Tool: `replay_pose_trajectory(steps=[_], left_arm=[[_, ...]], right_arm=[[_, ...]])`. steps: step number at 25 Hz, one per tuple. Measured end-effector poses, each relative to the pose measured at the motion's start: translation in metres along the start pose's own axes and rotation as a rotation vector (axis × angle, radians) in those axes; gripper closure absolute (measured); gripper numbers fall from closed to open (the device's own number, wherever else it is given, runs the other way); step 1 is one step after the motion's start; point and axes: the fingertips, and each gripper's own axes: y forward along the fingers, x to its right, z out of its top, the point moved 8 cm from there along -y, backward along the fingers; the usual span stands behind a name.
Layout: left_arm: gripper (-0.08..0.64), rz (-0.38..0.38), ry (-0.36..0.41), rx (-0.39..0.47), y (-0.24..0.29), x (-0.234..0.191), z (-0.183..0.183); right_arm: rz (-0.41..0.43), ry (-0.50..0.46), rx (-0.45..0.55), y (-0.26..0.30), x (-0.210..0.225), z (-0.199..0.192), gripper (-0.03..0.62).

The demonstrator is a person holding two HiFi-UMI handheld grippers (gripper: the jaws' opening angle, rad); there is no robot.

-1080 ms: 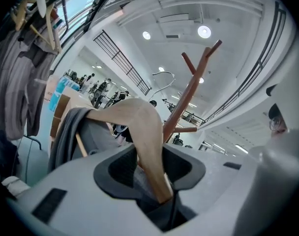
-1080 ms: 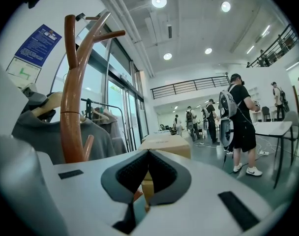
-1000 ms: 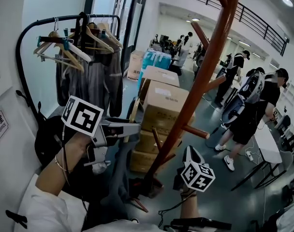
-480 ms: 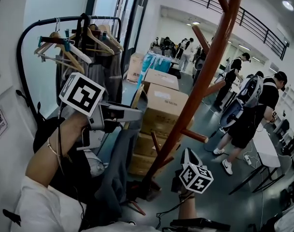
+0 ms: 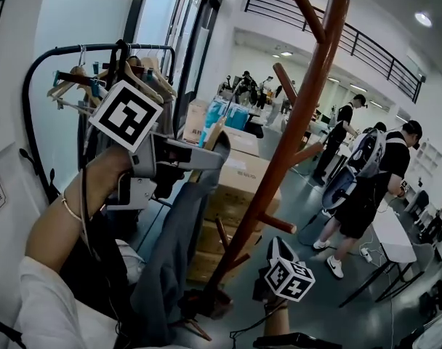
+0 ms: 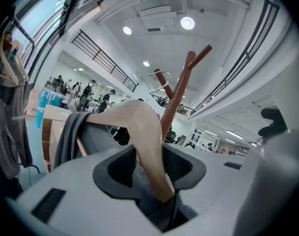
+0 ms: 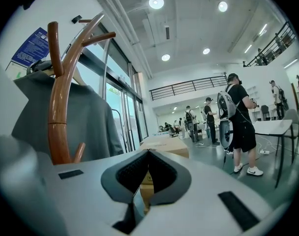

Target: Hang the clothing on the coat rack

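Note:
My left gripper (image 5: 219,148) is raised at mid-height, left of the brown wooden coat rack (image 5: 294,122). It is shut on a wooden hanger (image 6: 144,141) that carries a grey garment (image 5: 174,246), and the cloth hangs down below the jaws. In the left gripper view the coat rack's top prongs (image 6: 181,90) rise just beyond the hanger. My right gripper (image 5: 276,246) is low near the rack's base, shut with nothing between its jaws. In the right gripper view the coat rack (image 7: 58,107) stands at left with the grey garment (image 7: 88,124) behind it.
A black clothes rail (image 5: 97,53) with several hangers and clothes stands at the left wall. Stacked cardboard boxes (image 5: 239,187) sit behind the rack. People (image 5: 374,180) stand at the right by a table (image 5: 392,231).
My left gripper has lifted the hanger and garment upward and toward the rack. The right gripper has stayed low and barely moved.

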Motion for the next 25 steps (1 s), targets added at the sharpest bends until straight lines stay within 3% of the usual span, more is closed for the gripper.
replay_pose_trajectory(steps=[10, 19, 25], left_arm=[[0.393, 0.026, 0.071, 0.013, 0.008, -0.001, 0.040], [0.390, 0.020, 0.169, -0.018, 0.019, 0.028, 0.067], [0.387, 0.015, 0.198, -0.043, 0.047, 0.039, 0.055]], right_arm=[[-0.019, 0.027, 0.024, 0.006, 0.020, 0.008, 0.569], [-0.027, 0.054, 0.036, 0.009, 0.029, 0.009, 0.569], [-0.036, 0.069, 0.048, -0.005, 0.057, 0.000, 0.569]])
